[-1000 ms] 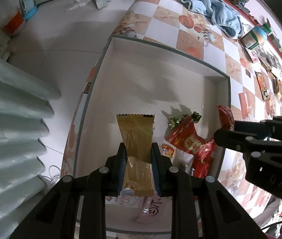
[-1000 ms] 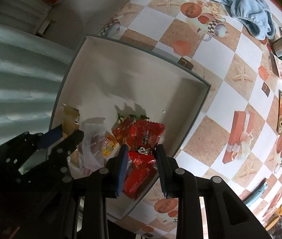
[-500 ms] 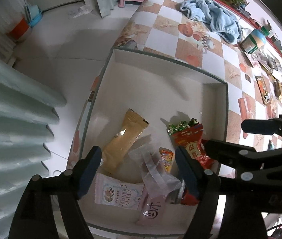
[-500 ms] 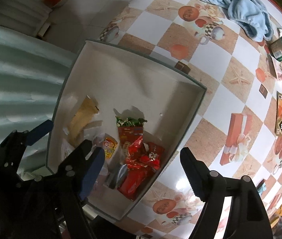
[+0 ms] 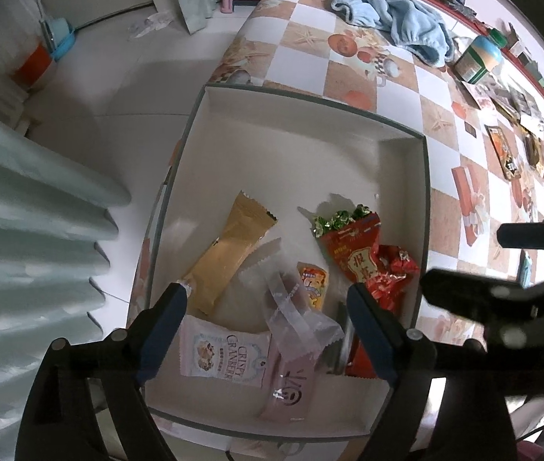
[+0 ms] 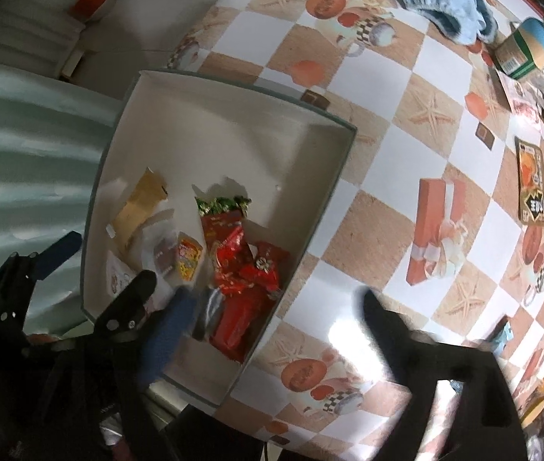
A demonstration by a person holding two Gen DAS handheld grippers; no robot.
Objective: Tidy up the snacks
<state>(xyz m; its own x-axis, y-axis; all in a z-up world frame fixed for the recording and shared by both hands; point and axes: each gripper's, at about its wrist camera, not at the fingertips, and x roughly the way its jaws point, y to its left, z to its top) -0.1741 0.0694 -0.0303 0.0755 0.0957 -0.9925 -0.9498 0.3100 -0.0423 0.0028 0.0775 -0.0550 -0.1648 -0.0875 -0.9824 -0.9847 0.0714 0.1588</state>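
Observation:
A white box [image 5: 402, 161] [image 6: 333, 176] sits at the table's near left corner and holds several snacks. A gold wrapper [image 5: 229, 253] [image 6: 137, 207] lies at its left, red packets [image 5: 360, 257] [image 6: 241, 276] at its right, a white cranberry pack [image 5: 226, 353] and a pink pack [image 5: 291, 384] at the near wall. My left gripper [image 5: 268, 307] is open and empty above the near end of the box. My right gripper [image 6: 272, 307] is open and empty over the box's right wall; it also shows in the left wrist view [image 5: 502, 269].
More snack packs [image 6: 531, 188] [image 5: 502, 150] lie on the checkered tablecloth [image 6: 387, 146] at the right. A blue towel [image 5: 395, 15] and a green-blue can [image 5: 475, 57] lie at the far end. The table's left edge drops to the floor [image 5: 118, 77].
Both grippers opened and let go: the gold wrapper and a red packet dropped into the box. Both grippers have since pulled back and up, the right one shifting to the right.

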